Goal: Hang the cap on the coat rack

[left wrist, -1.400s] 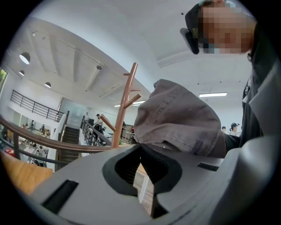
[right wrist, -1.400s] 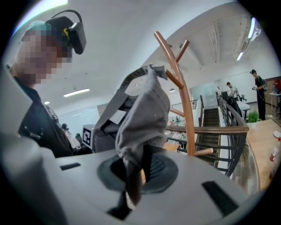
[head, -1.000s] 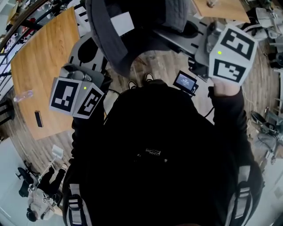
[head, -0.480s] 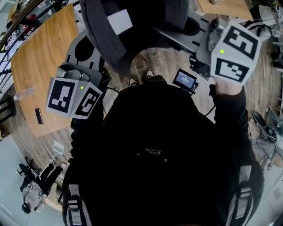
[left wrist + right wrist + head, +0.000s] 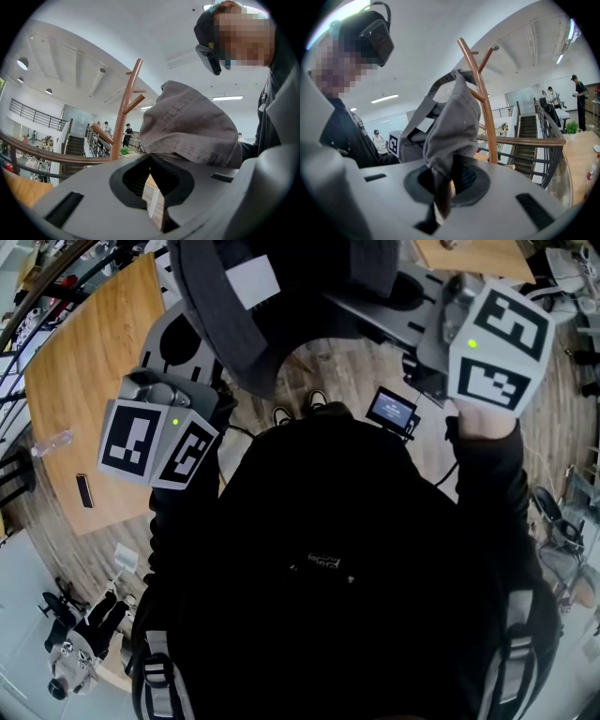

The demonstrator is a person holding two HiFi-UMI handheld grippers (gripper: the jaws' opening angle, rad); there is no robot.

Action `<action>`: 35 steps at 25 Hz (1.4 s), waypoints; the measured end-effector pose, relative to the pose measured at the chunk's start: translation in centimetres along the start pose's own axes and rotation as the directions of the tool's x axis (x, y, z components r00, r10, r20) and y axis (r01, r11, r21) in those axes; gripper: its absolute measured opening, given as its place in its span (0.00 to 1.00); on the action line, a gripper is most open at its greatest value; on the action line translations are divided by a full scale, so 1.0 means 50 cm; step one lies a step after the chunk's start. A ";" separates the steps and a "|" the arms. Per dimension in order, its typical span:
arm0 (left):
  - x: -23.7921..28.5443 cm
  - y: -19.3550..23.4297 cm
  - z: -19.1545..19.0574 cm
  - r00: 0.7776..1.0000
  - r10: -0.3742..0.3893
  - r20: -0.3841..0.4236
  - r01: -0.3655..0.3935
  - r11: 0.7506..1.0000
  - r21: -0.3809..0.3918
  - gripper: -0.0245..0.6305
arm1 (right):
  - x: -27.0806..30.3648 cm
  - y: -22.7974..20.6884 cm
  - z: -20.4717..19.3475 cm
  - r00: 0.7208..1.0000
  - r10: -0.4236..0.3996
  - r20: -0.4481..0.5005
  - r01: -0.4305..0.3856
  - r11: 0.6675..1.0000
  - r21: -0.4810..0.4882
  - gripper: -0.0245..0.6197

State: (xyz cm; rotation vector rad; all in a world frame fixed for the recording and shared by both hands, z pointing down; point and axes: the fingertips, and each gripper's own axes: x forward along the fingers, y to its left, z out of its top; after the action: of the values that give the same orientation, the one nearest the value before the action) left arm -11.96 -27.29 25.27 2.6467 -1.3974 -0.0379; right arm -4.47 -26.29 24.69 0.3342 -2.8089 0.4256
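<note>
Left gripper: jaws drawn in to a narrow wedge, tips pinching the lower hem of the cap
Right gripper: jaws pressed together on a fold of the same cap, the grey cloth bunched and rising from between them
Cap: grey fabric, held off the ground between the two grippers; in the head view it is spread open at the top of the picture, white label showing on its inner side
Coat rack: copper-brown pole with angled pegs; in the right gripper view it rises directly behind the cap, whose top edge lies by the upper pegs, contact not determinable; in the left gripper view it stands just left of the cap, one peg slanting towards it
Marker cube: on the left gripper, low left in the head view; its counterpart on the right gripper sits high right
Small screen: lit, between the two grippers, below the cap
Table: wooden, curved edge, far left in the head view
Railing: wooden handrail on dark bars, behind the coat rack
</note>
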 end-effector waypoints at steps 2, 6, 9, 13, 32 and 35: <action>0.005 -0.004 0.003 1.000 -0.005 0.004 0.005 1.000 0.001 0.05 | -0.004 -0.001 0.003 1.000 -0.003 0.002 0.003 1.000 -0.010 0.06; 0.011 -0.015 0.015 1.000 -0.014 0.023 0.014 1.000 0.012 0.05 | -0.017 -0.001 0.012 1.000 -0.009 0.012 0.009 1.000 -0.024 0.06; 0.001 -0.012 0.029 0.999 -0.014 0.044 0.014 1.000 0.020 0.05 | -0.014 0.012 0.030 1.000 -0.012 0.027 0.014 0.998 -0.058 0.06; -0.001 -0.011 0.037 0.999 -0.032 0.036 0.032 1.000 0.000 0.05 | -0.010 0.019 0.041 0.999 -0.014 0.029 0.015 0.999 -0.047 0.06; 0.039 0.035 0.074 0.995 -0.037 0.091 0.036 0.999 0.019 0.05 | 0.010 -0.029 0.087 0.999 -0.007 0.039 0.011 0.995 -0.098 0.06; 0.042 0.035 0.079 0.995 -0.033 0.095 0.032 0.999 0.017 0.05 | 0.009 -0.030 0.093 0.999 0.000 0.037 0.004 0.995 -0.101 0.06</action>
State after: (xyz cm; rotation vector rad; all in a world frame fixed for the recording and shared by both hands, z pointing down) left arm -12.56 -30.43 21.69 2.7135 -1.3881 -0.1589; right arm -5.60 -29.26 20.97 0.3257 -2.8533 0.2777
